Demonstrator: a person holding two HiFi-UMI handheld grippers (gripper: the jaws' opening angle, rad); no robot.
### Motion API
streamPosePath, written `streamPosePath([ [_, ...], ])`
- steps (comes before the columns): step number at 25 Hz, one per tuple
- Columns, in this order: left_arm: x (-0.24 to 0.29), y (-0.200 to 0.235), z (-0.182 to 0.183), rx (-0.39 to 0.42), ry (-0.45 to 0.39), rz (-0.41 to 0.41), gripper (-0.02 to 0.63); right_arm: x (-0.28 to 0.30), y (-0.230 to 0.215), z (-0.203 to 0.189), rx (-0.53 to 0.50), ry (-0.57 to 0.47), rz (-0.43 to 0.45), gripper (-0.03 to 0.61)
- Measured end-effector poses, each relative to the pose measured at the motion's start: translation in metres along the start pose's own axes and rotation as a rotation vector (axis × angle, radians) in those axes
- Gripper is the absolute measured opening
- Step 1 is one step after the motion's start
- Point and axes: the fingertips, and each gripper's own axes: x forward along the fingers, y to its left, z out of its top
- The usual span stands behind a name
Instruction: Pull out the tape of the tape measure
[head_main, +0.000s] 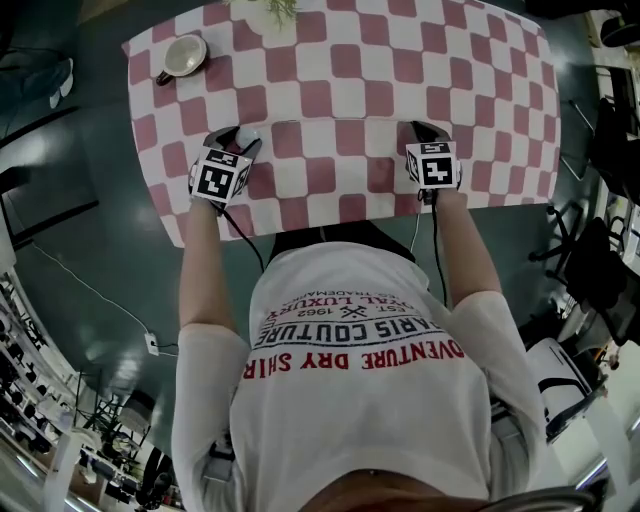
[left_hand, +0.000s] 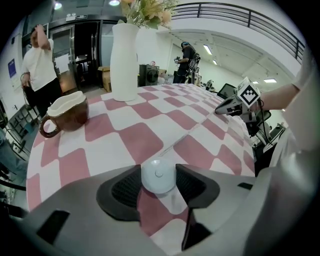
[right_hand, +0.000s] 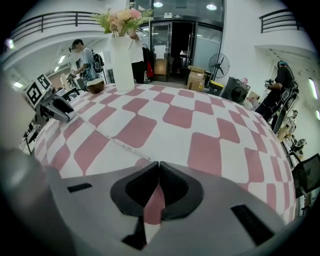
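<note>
Tape measure (left_hand: 158, 178) in left gripper (left_hand: 158, 167) — right gripper (right_hand: 158, 164) pinches tape (right_hand: 124, 146).

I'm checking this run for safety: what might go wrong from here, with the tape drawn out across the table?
The right tool pinches only the end of the thin tape; a slip would likely let it snap back. The left tool grips the round, smooth case by its sides, so it might squirt out.

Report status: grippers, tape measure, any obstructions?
Left gripper shut on round white tape measure case. Right gripper shut on the tape, drawn out across checked tablecloth between them. Mug and vase stand clear of it.
</note>
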Motion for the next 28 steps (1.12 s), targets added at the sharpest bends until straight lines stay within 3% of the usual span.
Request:
streamPosePath([
  [6,0.002,0.000,0.000,0.039,0.012,0.012,0.233,0.001,-0.002,0.001,0.016,-0.004,0.011,0.035],
  [8,0.003,-0.002,0.001,0.043,0.005,0.011,0.242,0.000,-0.006,0.001,0.024,-0.008,0.003,0.064],
  [10,0.004,-0.007,0.002,0.018,-0.009,-0.004,0.307,-0.001,-0.007,0.004,0.032,-0.026,0.013,0.143],
  [13,0.000,-0.008,0.002,-0.013,-0.026,0.009,0.351,-0.009,-0.005,0.011,0.047,-0.064,0.033,0.164],
  [17,-0.018,-0.007,0.020,-0.019,-0.106,0.048,0.356,-0.028,0.002,0.032,0.033,-0.136,0.037,0.164],
  [21,-0.044,-0.012,0.046,0.033,-0.210,0.069,0.351,-0.052,0.020,0.060,0.009,-0.225,0.068,0.164],
  [22,-0.050,-0.014,0.050,0.055,-0.227,0.079,0.333,-0.059,0.027,0.066,0.004,-0.243,0.082,0.163],
  [24,-0.062,-0.016,0.059,0.086,-0.267,0.112,0.218,-0.072,0.038,0.078,-0.003,-0.282,0.099,0.149],
  [28,-0.087,-0.022,0.076,0.075,-0.343,0.124,0.131,-0.098,0.053,0.100,-0.026,-0.361,0.112,0.060],
])
